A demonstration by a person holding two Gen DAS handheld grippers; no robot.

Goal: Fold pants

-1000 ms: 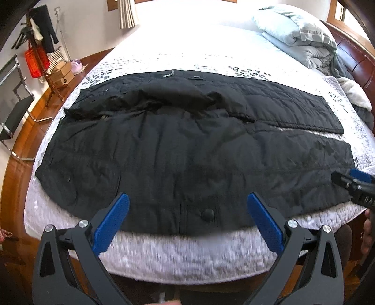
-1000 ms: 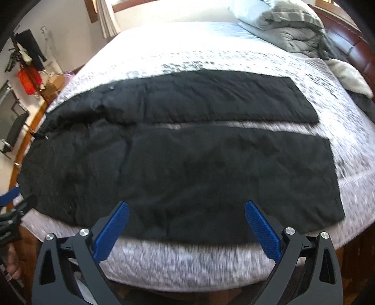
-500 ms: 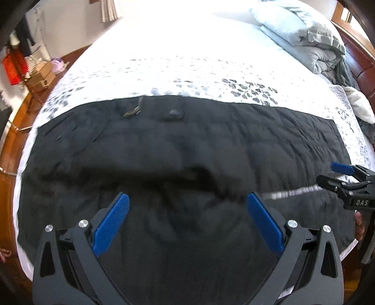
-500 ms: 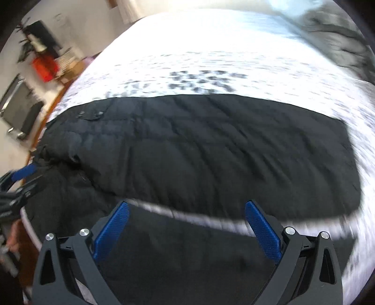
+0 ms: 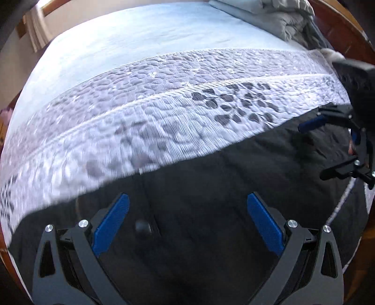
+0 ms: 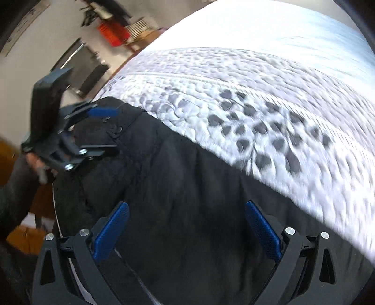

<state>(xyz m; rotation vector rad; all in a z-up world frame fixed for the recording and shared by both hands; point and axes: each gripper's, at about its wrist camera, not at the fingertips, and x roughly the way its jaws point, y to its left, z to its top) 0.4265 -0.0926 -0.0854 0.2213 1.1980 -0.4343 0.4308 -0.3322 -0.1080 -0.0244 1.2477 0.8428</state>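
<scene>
The black quilted pants point(image 5: 199, 211) lie flat on the bed, also in the right wrist view point(image 6: 175, 187). My left gripper point(image 5: 187, 223) is open, low over the pants near their far edge, by a black button point(image 5: 143, 226). My right gripper point(image 6: 186, 231) is open, low over the pants near the far edge of a leg. Each gripper shows in the other's view, the right one point(image 5: 337, 145) at the right, the left one point(image 6: 93, 131) at the left by the waistband. Neither holds cloth.
The white quilt with grey leopard spots point(image 5: 187, 105) stretches beyond the pants. Folded grey bedding point(image 5: 281, 18) and the wooden headboard point(image 5: 346, 28) are at the far right. A chair point(image 6: 82, 68) and a red rack point(image 6: 112, 32) stand left of the bed.
Both grippers have moved forward over the pants, from the near edge of the bed to the pants' far edge, and dropped lower. Both stay open.
</scene>
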